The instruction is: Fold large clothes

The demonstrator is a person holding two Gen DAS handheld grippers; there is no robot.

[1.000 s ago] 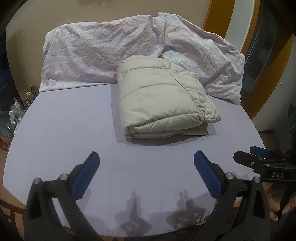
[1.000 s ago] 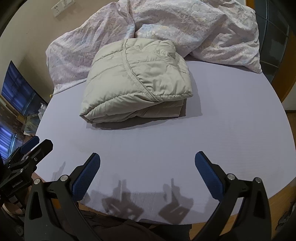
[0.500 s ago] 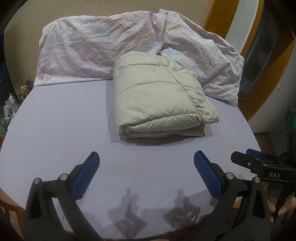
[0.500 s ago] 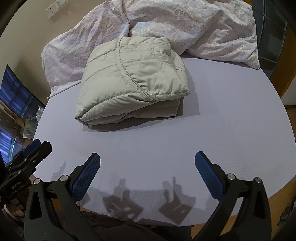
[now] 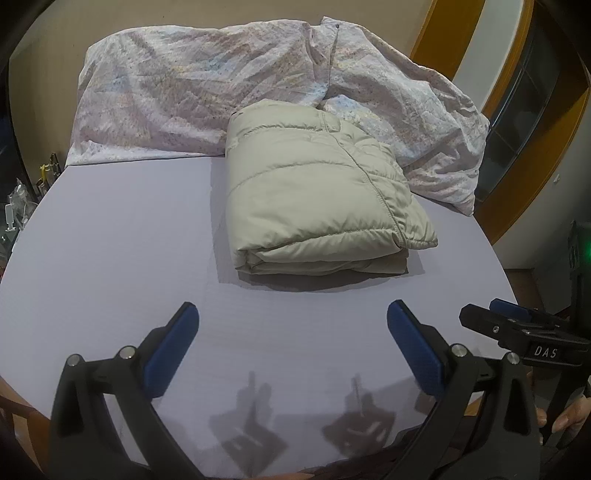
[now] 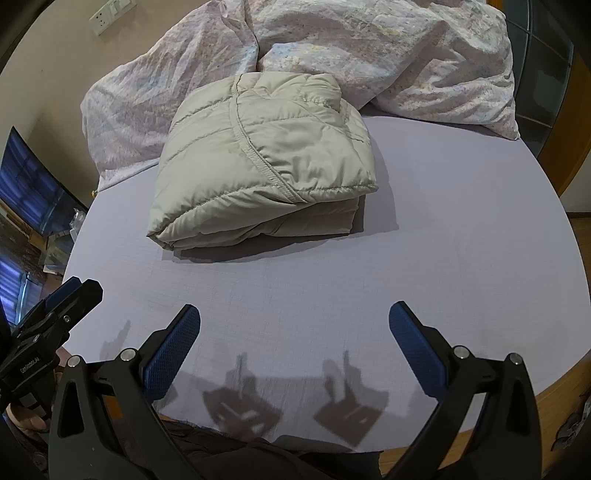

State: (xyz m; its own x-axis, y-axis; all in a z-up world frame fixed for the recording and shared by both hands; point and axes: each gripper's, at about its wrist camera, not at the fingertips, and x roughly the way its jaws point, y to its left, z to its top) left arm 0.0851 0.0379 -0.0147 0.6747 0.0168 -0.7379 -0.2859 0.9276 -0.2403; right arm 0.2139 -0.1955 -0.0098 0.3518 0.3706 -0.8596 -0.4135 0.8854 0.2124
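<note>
A folded beige puffer jacket [image 5: 317, 192] lies on the lavender-covered desk [image 5: 110, 236], ahead of both claws and well apart from them, its far edge touching a crumpled floral duvet [image 5: 192, 88]. The left claw [image 5: 291, 343] hovers over the near desk edge, blue pads spread wide and holding nothing; the right claw [image 6: 293, 341] is likewise spread and empty. Only the left wrist view shows the right claw from the side, off to its right, with a white label reading "DAS", and a green light at the far right edge. Only the right wrist view shows a wall socket [image 6: 110, 14], a dark screen [image 6: 33, 188] to its left, and small, unreadable lettering on the left claw's body.
</note>
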